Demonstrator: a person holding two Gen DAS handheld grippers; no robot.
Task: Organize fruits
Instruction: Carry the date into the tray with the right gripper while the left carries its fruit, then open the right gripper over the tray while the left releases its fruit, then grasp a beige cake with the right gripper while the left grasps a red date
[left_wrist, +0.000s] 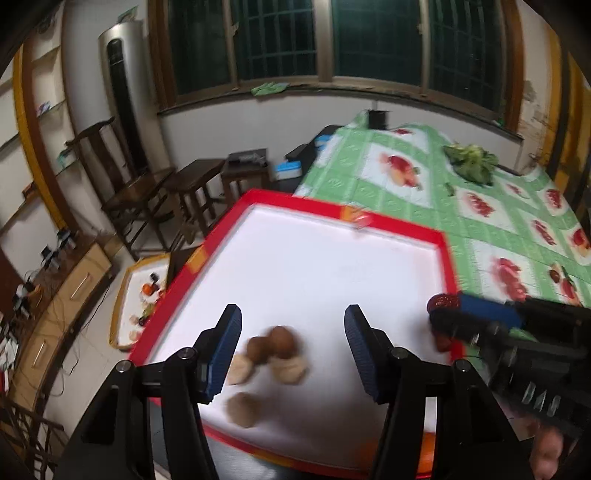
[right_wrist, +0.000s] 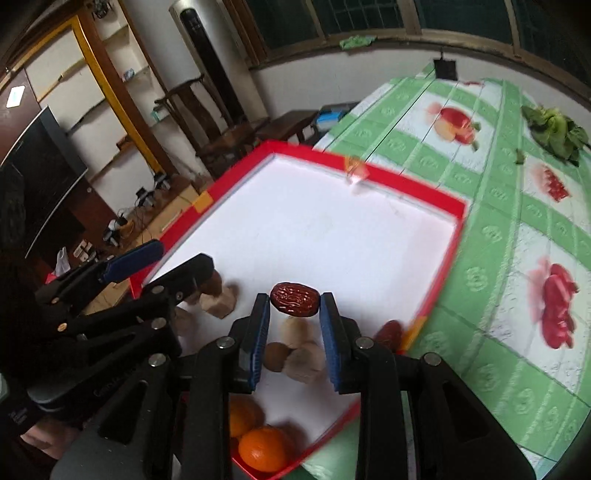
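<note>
1. My right tongs (right_wrist: 294, 324) are clenched on a date (right_wrist: 294, 299), carried over the tray (right_wrist: 406, 186), I judge to set it with the other date (right_wrist: 389, 334) just right of them.
2. My left tongs (left_wrist: 293, 350) stand released and empty above the brown fruits (left_wrist: 271, 354), which lie sorted between their tips.
3. Only the right view shows the oranges (right_wrist: 264, 448) below the tongs; only the left shows a second tray (left_wrist: 140, 295) on the floor.

Red date (right_wrist: 294, 304): wrinkled, glossy skin. Oranges (right_wrist: 263, 448): smooth, slightly shiny peel. Tray (right_wrist: 458, 206): matt white floor, red rim. Tabletop (right_wrist: 517, 258): printed green cloth with embossed texture. Gripper pads (right_wrist: 258, 336): ribbed blue rubber-like facing.
</note>
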